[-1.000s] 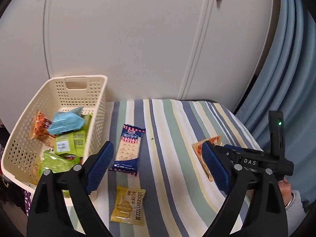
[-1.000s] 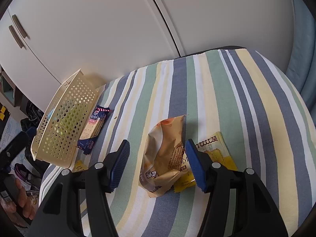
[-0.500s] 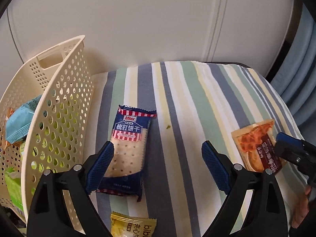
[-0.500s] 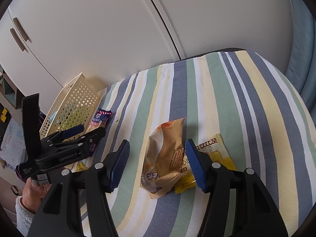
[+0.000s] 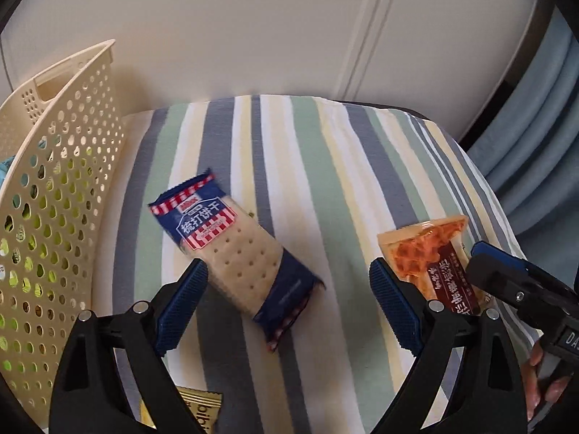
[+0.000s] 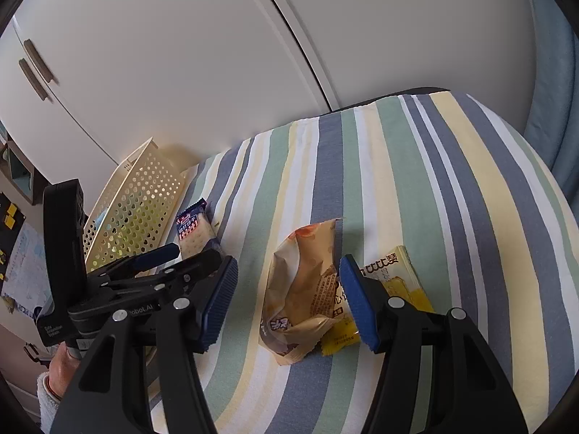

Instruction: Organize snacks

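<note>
Both grippers open: left gripper straddles cracker pack beside basket; right gripper straddles tan pouch overlapping yellow packet.

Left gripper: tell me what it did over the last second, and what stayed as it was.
The left gripper came down from above the basket toward the soda cracker packet, which now lies between its open fingers, ungripped. The right gripper still straddles the tan snack bag, open. No snack left the striped cloth.
</note>
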### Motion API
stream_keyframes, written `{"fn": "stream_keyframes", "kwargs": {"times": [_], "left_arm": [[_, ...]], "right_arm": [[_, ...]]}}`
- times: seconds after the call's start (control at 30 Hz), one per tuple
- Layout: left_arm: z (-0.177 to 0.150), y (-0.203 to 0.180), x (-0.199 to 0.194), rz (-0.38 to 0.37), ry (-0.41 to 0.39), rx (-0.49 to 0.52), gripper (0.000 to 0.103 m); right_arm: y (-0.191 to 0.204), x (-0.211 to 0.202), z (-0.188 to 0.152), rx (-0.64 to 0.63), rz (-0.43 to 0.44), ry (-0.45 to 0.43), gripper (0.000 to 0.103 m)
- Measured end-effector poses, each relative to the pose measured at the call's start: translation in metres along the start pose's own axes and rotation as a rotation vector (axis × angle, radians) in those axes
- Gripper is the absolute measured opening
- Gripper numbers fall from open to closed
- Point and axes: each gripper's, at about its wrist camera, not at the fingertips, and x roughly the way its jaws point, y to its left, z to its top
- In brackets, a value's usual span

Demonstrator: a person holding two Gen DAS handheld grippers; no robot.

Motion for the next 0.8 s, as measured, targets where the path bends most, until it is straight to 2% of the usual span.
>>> {"fn": "stream_keyframes", "kwargs": {"times": [0.1,0.23,0.33,0.4,0.47,0.5,0.57,0.63,0.7,0.8], "left_arm": [[0.002,0.003,0.004,0.072,0.002,-0.03,0.092],[0.008,0.028,0.016,0.123,0.035,-0.164,0.092],[0.011,0.029,0.021,0.135,0.024,-0.177,0.092],[0.017,0.022,0.028,0.168,0.027,-0.154,0.091],[0.02,0.017,0.035,0.202,0.032,-0.129,0.085],[0.021,0.015,0.036,0.206,0.031,-0.122,0.079],[0.022,0.009,0.038,0.205,0.023,-0.11,0.072],[0.021,0.004,0.036,0.191,0.015,-0.098,0.063],[0.02,0.001,0.036,0.175,0.011,-0.082,0.06],[0.017,-0.003,0.027,0.156,-0.01,-0.082,0.051]], "right_arm": [[-0.002,-0.001,0.0,0.01,0.002,-0.003,0.059],[-0.002,-0.001,0.001,0.013,0.004,-0.005,0.059],[-0.003,-0.002,0.002,0.013,0.006,-0.006,0.059],[-0.004,-0.004,0.001,0.017,0.009,-0.007,0.059],[-0.005,-0.004,0.001,0.023,0.012,-0.008,0.059],[-0.006,-0.004,0.001,0.027,0.013,-0.008,0.059],[-0.007,-0.005,0.001,0.033,0.014,-0.009,0.059],[-0.008,-0.005,0.002,0.036,0.014,-0.01,0.059],[-0.007,-0.006,0.001,0.037,0.013,-0.011,0.059],[-0.006,-0.007,0.001,0.041,0.013,-0.014,0.059]]}}
